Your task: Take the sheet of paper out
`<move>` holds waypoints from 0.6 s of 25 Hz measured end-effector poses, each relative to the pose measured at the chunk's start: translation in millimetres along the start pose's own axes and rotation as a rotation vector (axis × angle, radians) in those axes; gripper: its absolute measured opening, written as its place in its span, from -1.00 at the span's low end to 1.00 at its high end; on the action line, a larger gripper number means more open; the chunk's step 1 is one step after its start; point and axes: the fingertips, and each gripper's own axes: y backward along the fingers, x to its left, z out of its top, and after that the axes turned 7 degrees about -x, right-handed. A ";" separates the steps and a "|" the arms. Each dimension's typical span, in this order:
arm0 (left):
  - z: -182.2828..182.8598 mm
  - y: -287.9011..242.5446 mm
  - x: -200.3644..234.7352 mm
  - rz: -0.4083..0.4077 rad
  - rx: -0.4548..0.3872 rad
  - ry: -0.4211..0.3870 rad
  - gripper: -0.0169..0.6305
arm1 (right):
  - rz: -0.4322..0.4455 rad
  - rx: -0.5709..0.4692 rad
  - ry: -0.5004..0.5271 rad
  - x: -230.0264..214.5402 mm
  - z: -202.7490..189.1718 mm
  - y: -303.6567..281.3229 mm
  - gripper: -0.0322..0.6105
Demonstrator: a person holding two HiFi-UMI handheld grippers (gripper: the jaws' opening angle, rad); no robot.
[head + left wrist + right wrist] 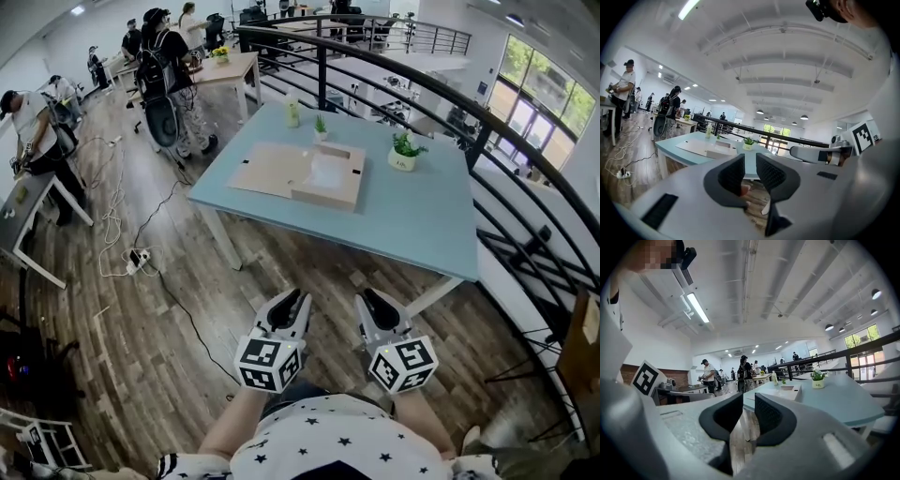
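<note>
A flat cardboard box (328,178) lies open on the pale blue table (412,220), its flap (272,167) spread to the left. Inside it shows a white sheet of paper (328,172). My left gripper (293,302) and right gripper (370,302) hang side by side over the wooden floor, well short of the table's near edge. Both point towards the table. In the left gripper view the left gripper (750,171) stands open with nothing between its pads, and the box (712,149) is far ahead. The right gripper (749,413) is open by a narrow gap, also empty.
A potted plant (404,152), a smaller plant (321,125) and a bottle (292,112) stand at the table's far side. A dark curved railing (450,103) runs behind and to the right. Cables and a power strip (136,258) lie on the floor at left, near several people at desks.
</note>
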 end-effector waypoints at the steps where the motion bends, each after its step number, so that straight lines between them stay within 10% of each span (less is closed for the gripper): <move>1: -1.3 -2.2 -1.9 -0.001 0.002 0.003 -0.72 | 0.001 0.004 -0.003 -2.9 -1.0 0.4 -0.70; 15: 6.0 -44.9 4.2 -0.011 0.006 0.028 -0.39 | 0.018 0.039 -0.028 -37.6 -2.8 -28.7 -0.16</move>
